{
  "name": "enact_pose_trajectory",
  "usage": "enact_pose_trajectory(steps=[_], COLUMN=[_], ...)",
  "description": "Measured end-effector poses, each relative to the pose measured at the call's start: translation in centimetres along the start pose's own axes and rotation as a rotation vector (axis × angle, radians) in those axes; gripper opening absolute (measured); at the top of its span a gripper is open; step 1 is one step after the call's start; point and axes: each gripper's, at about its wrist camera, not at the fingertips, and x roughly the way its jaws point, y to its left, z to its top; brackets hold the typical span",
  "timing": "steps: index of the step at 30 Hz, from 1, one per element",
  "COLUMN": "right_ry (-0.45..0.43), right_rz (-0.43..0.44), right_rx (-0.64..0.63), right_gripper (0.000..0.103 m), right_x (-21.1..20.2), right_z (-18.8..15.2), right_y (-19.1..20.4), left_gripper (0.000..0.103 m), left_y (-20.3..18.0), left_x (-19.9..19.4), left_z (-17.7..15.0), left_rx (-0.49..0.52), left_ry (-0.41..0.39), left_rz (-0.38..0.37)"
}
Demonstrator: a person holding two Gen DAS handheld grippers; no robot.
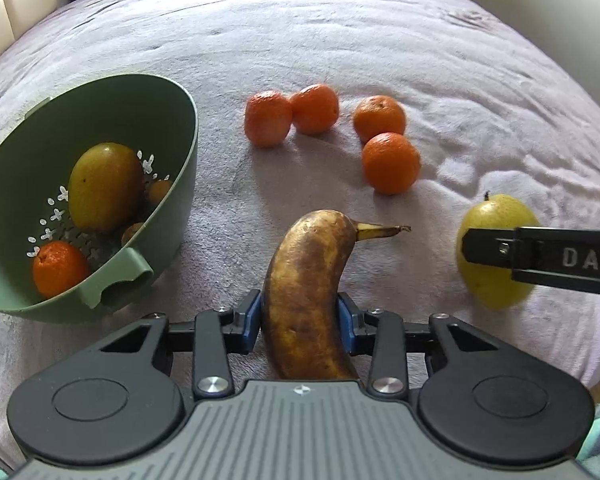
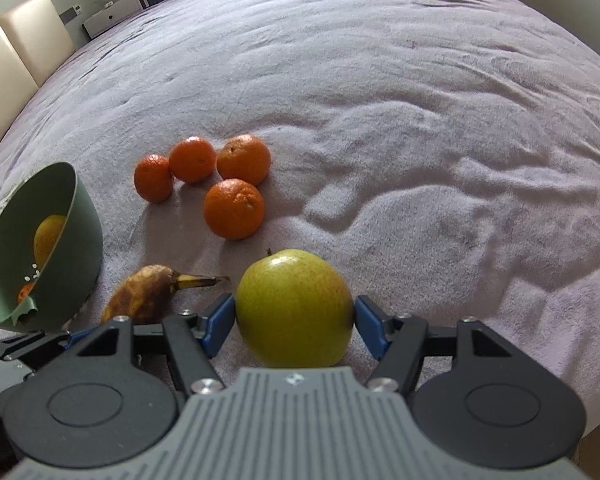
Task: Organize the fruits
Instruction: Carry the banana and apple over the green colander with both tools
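Item, left gripper (image 1: 300,316): blue pads clamped on the mid-body of the brown banana (image 1: 306,292), whose long axis runs straight ahead between the fingers, stem pointing away and right. Green colander (image 1: 168,152), the likely destination, stands just left of it on the grey blanket (image 1: 380,40), nearer this hand. Item, right gripper (image 2: 294,320): pads against both flanks of the green apple (image 2: 294,308), apparently gripping.

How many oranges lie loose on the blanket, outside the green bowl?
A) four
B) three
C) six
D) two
A: four oranges lie in a loose group on the blanket beyond the banana, while a fifth orange sits inside the green bowl and so does not count.
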Motion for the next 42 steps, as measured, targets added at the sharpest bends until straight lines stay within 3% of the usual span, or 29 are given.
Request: enact_pose_trajectory(steps=[15, 28, 36, 42], right_ry=[-0.144, -0.24, -0.211, -0.172], right_rz=[0.066, 0.246, 0.325, 0.342], right_rx=[-0.052, -0.205, -0.318, -0.404], right_gripper=[0.063, 0.063, 0.063, 0.063], right_x=[-4.2, -5.7, -3.9, -2.1], right_z=[1.7, 2.9, 3.4, 3.1], right_y=[3.2, 10.9, 16.2, 18.6], left_gripper=[0.044, 0.044, 0.044, 0.043], left_y=[4.5, 12.9, 17.3, 18.3], left_x=[-7.3, -11.5, -10.1, -8.4], left_z=[2.3, 5.4, 6.3, 6.7], left_rx=[-0.141, -0.241, -0.293, -0.268], left_ry=[-0.17, -0.271, -0.244, -0.215], left_rz=[-0.073, -0.007, 0.075, 0.078])
